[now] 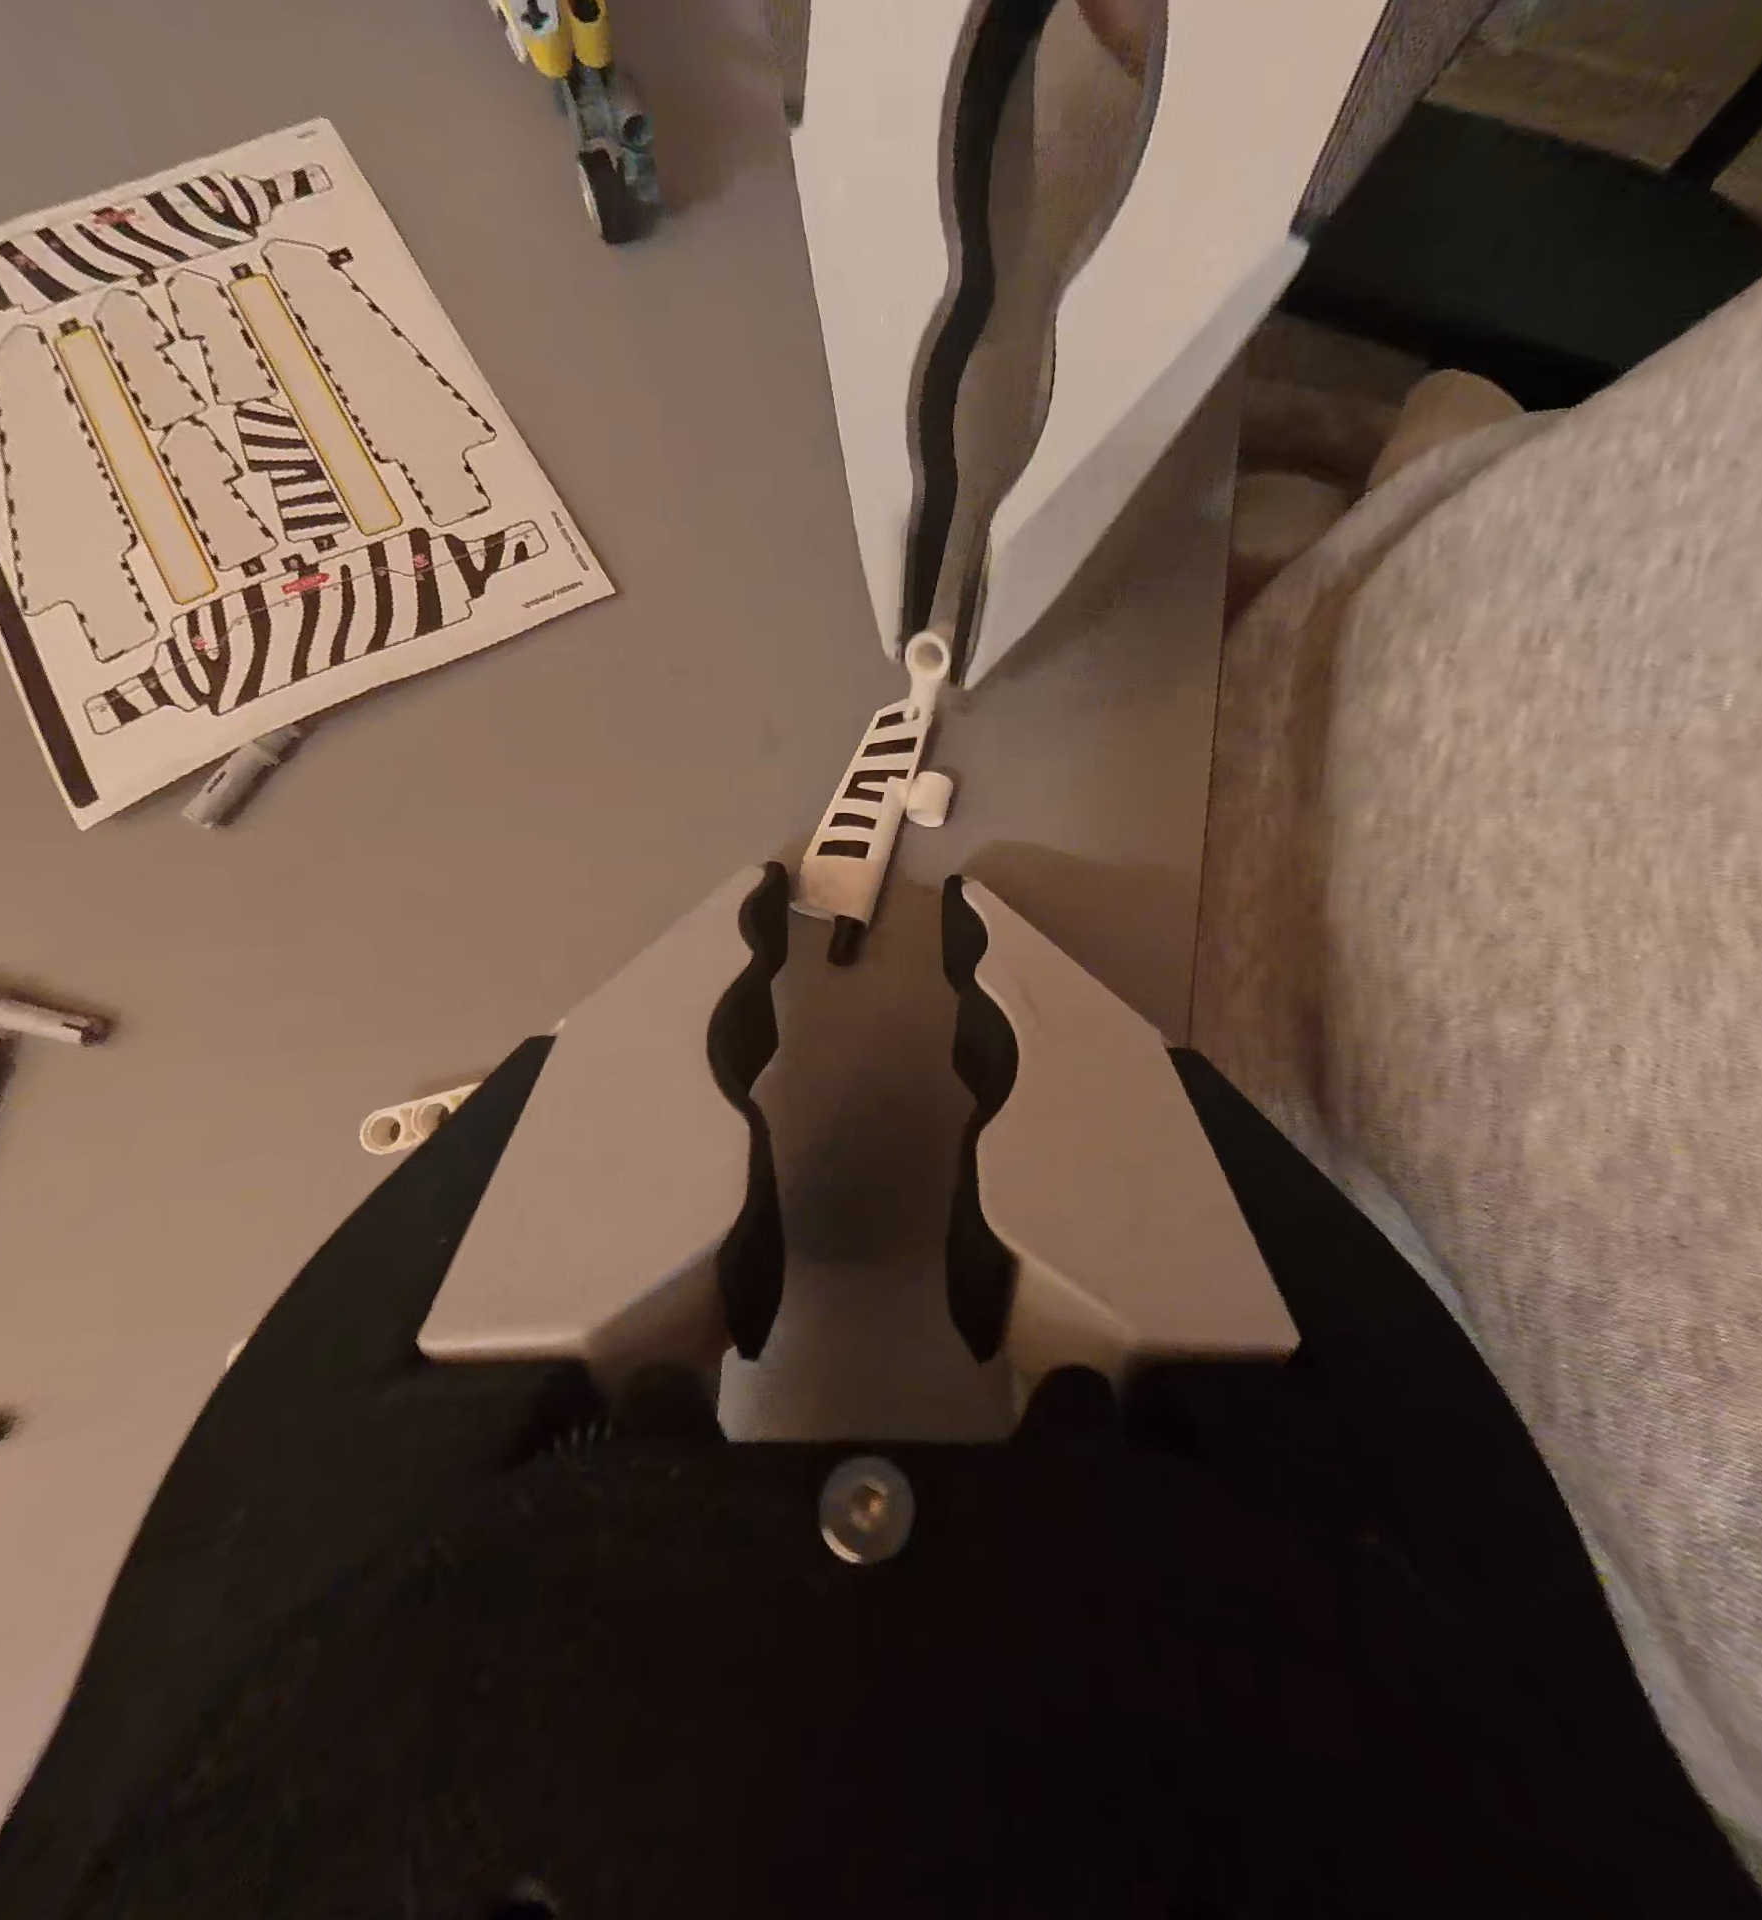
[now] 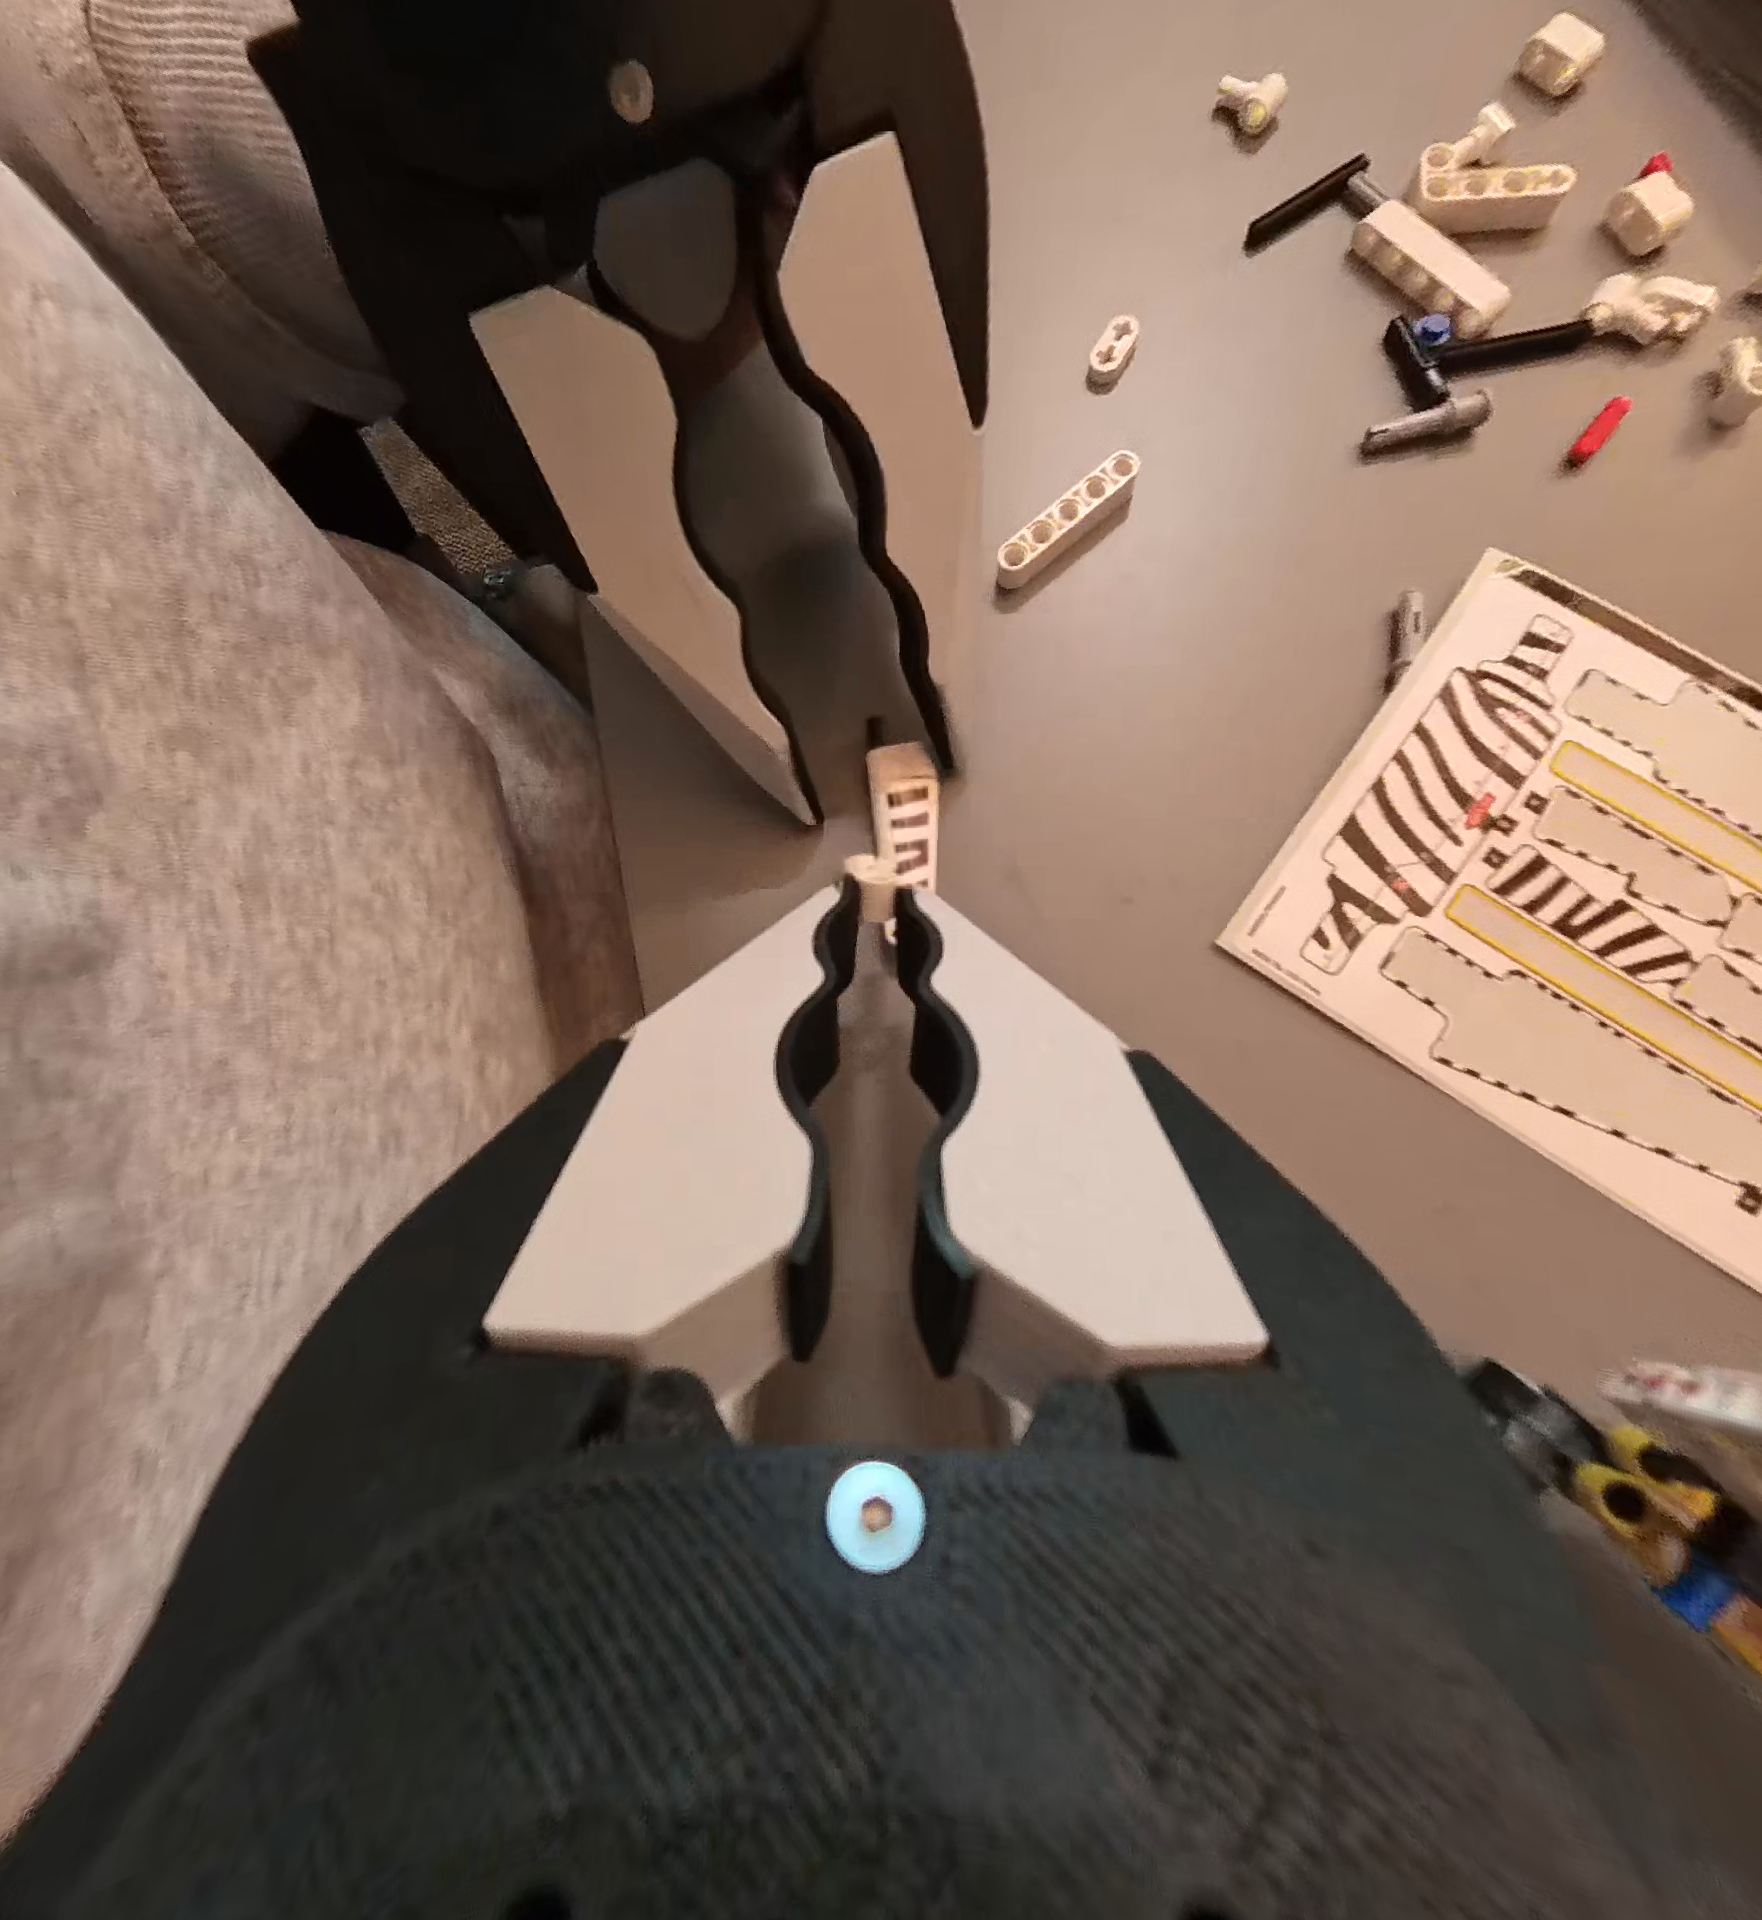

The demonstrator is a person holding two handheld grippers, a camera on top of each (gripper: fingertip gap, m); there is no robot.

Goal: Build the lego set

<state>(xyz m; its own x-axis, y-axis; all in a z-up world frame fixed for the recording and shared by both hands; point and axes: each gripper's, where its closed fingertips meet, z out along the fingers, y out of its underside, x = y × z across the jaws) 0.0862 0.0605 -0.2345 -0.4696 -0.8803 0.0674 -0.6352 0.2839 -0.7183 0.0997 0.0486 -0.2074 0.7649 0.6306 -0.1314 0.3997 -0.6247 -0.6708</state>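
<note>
White, zebra-stickered lego beam (image 1: 861,810) is pinched at its far end by the right gripper (image 1: 934,665); the left gripper (image 1: 861,894) stands spread at its near end. Right wrist view: loose white pieces (image 2: 1459,208) and a partly used sticker sheet (image 2: 1583,883) suggest much remains.

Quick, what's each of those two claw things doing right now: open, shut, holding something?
Left gripper: open, holding nothing; the zebra-striped piece lies at its tips.
Right gripper: shut on that piece's white connector end.

Dim, warm indoor light, soft shadows, wide-angle bending at the edges, blurred corners
</note>
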